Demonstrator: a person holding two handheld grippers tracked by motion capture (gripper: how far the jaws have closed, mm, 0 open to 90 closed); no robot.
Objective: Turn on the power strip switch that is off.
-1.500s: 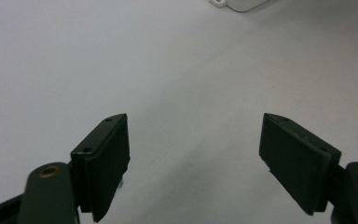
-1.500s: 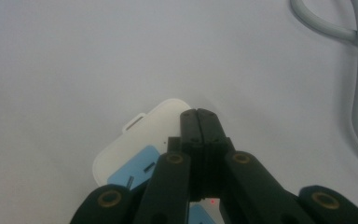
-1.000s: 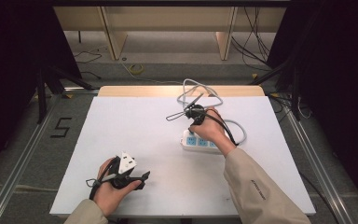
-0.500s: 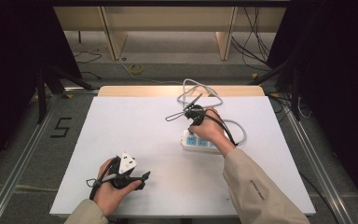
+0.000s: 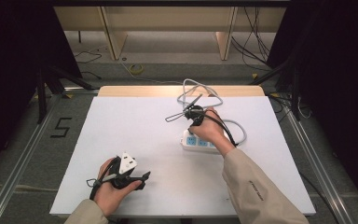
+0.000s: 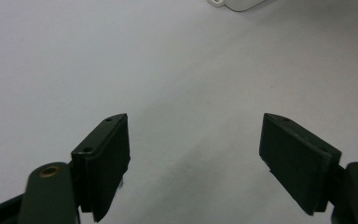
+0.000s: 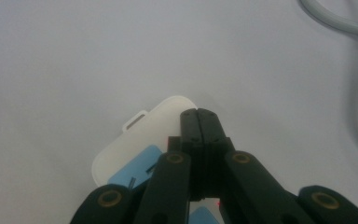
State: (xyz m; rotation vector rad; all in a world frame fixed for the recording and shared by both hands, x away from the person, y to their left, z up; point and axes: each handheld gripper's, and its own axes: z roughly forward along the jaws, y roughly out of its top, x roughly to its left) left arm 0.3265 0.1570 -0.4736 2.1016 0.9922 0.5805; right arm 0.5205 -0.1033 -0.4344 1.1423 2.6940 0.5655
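Closed right jaws on the power strip: a slip is the risk.

High view: my right gripper [image 5: 196,122] sits at the strip's far end; pushing sideways could skid the power strip [image 5: 200,141] into its grey cable [image 5: 235,126]. Left gripper view: my left gripper [image 6: 193,156] gapes wide, empty, strip corner [image 6: 235,3] well ahead. Right gripper view: jaws pressed together, gripping nothing, tips over the strip's [image 7: 142,135] white end.

Lab, railed rig table [image 5: 135,135] (floor cables [image 5: 256,44])
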